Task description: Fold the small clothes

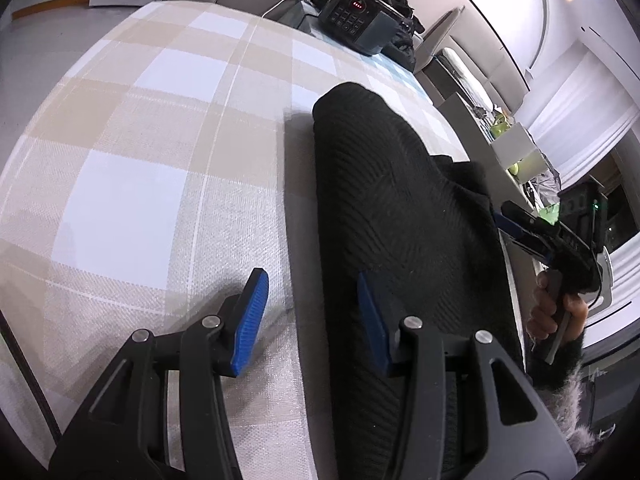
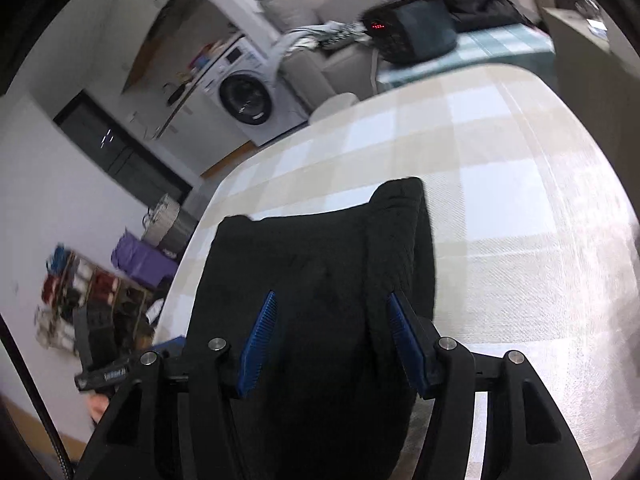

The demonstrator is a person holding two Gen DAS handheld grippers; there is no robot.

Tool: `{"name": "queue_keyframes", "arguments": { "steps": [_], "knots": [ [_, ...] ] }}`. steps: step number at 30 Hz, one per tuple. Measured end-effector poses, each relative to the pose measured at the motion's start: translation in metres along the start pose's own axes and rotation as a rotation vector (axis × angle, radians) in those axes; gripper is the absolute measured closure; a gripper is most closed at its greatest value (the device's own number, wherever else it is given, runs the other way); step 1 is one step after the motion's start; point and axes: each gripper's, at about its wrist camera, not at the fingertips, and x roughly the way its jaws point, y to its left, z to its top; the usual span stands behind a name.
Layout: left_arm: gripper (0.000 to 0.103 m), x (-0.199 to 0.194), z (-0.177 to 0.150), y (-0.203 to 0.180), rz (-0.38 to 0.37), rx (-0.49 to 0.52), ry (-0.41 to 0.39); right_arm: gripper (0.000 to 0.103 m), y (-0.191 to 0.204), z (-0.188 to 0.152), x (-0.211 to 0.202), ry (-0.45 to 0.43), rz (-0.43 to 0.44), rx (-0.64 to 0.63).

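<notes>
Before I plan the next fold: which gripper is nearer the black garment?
Right. The right gripper sits open directly over the black garment; the left gripper straddles its left edge, partly over the tablecloth.

Black garment [image 2: 316, 280] bottom-edge cropped

**Right wrist view: gripper open over black garment**

The right gripper [image 2: 330, 336] has its jaws spread apart, with a black garment [image 2: 320, 264] lying between and beyond the blue pads [image 2: 260, 340]. The garment rests on a beige-and-white checked tablecloth [image 2: 520, 200]. A washing machine [image 2: 248, 96] stands in the background. A dark device with red lights [image 2: 408, 32] sits at the table's far end.
</notes>
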Motion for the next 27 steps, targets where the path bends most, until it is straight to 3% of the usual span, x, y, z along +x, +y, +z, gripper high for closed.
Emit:
{"name": "queue_keyframes", "arguments": {
  "steps": [2, 4, 5, 6, 9, 12, 18, 22, 24, 25, 27],
  "knots": [
    [0.061, 0.002, -0.001, 0.0, -0.002, -0.004, 0.004, 0.045, 0.008, -0.003, 0.006, 0.01, -0.065, -0.067],
    [0.061, 0.002, -0.002, -0.002, -0.004, -0.001, 0.005, 0.055, 0.013, -0.005, 0.018, 0.042, -0.199, -0.122],
    [0.061, 0.002, -0.002, -0.002, -0.006, 0.001, 0.007, 0.067, 0.012, -0.006, 0.025, 0.061, -0.228, -0.128],
    [0.061, 0.002, -0.002, -0.003, -0.004, 0.003, 0.007, 0.077, 0.011, -0.007, 0.03, 0.079, -0.219, -0.119],
    [0.061, -0.001, -0.002, -0.001, -0.004, 0.0, 0.003, 0.087, 0.025, -0.011, 0.029, 0.047, -0.231, -0.186],
    [0.061, -0.002, -0.002, 0.002, 0.0, -0.011, 0.003, 0.088, 0.054, -0.012, 0.014, -0.034, -0.22, -0.298],
    [0.061, -0.011, -0.005, 0.005, 0.008, -0.016, -0.012, 0.088, 0.1, 0.002, 0.004, -0.107, -0.193, -0.473],
    [0.061, -0.02, -0.009, 0.011, 0.015, -0.037, -0.027, 0.088, 0.078, 0.021, 0.025, -0.078, -0.28, -0.456],
    [0.061, -0.022, -0.012, 0.013, 0.016, -0.045, -0.026, 0.088, 0.052, 0.022, 0.046, 0.011, -0.343, -0.387],
    [0.061, -0.022, -0.013, 0.013, 0.018, -0.047, -0.024, 0.087, 0.039, 0.021, 0.055, 0.067, -0.354, -0.33],
    [0.061, -0.023, -0.015, 0.012, 0.019, -0.045, -0.021, 0.082, 0.022, 0.016, 0.055, 0.089, -0.321, -0.243]
  ]
}}
